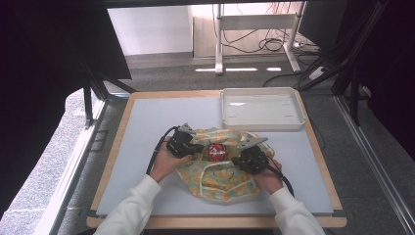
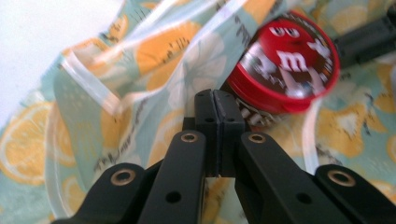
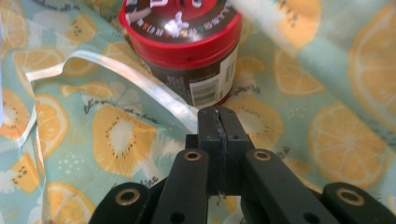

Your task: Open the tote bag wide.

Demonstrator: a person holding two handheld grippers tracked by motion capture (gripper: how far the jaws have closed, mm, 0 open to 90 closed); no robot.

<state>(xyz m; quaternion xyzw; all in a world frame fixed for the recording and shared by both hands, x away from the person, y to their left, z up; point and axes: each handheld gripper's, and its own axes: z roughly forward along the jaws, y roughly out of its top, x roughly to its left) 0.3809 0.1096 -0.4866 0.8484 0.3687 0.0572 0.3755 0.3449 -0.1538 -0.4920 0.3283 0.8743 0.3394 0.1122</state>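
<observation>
Red-lidded jar, one cloth, two tools

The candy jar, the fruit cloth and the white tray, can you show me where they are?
candy jar (image 3: 187, 32), right gripper view, on its red lid.
fruit cloth (image 2: 154, 60), left gripper view, on an orange slice print.
white tray (image 1: 262, 125), high view, on its near rim.

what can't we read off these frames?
- Left claw: jaws together, but whether cloth is pinched between them is hidden by the jaws themselves.
- Right claw: same doubt, in the right gripper view.
- Jar: its lid is cut by the top edge there, and its side label print is too small to read.
</observation>
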